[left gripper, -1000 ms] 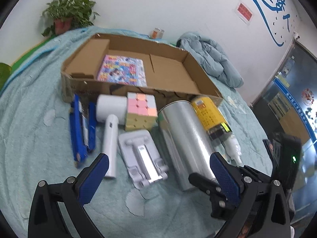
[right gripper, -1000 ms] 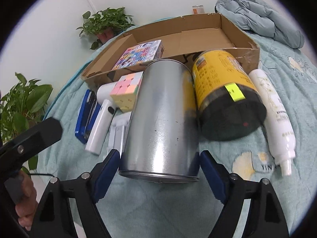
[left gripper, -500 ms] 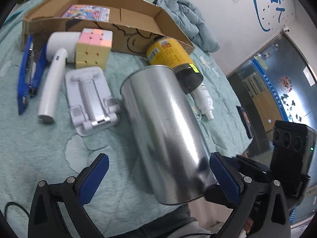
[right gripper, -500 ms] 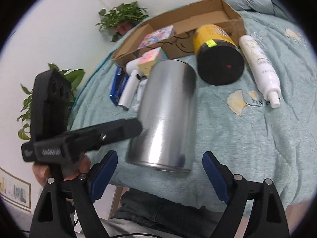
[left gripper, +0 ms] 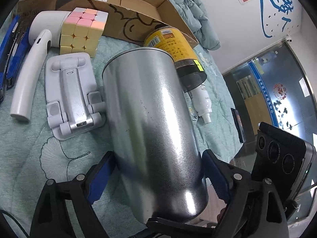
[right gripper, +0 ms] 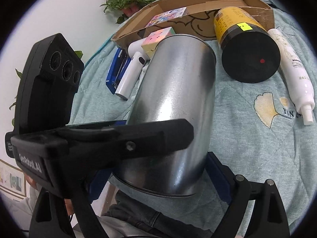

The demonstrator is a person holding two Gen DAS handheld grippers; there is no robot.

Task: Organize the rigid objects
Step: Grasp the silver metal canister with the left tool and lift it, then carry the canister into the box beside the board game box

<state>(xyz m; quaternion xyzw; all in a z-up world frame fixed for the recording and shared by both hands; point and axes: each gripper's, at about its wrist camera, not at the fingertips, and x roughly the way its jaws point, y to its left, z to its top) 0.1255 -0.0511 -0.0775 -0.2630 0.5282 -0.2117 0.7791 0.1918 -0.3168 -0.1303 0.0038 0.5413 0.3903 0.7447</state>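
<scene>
Steel canister (left gripper: pixel 154 123) lies on its side on the teal quilt (left gripper: pixel 29 158), near end hanging past the bed edge toward the person's lap, far end pointing at the cardboard box (left gripper: pixel 138 6). Left gripper (left gripper: pixel 158 176) straddles the near end; its jaws have just been closing and both blue pads look to be touching the wall, so I read it as clamped on the canister, though only lightly. Right gripper (right gripper: pixel 158 176) also brackets that end, jaws just been opening; its left pad is hidden behind the left gripper's body, so contact there is unclear, and I'd call it apart. Advice: grip with one tool only, further up the barrel, nearer the balance point, since slick round metal will likely roll or slip. Back the right one off to avoid a tool clash. On the lift, watch the phone stand (left gripper: pixel 71 97) touching its left side and the yellow jar (left gripper: pixel 174 49) on its right.
</scene>
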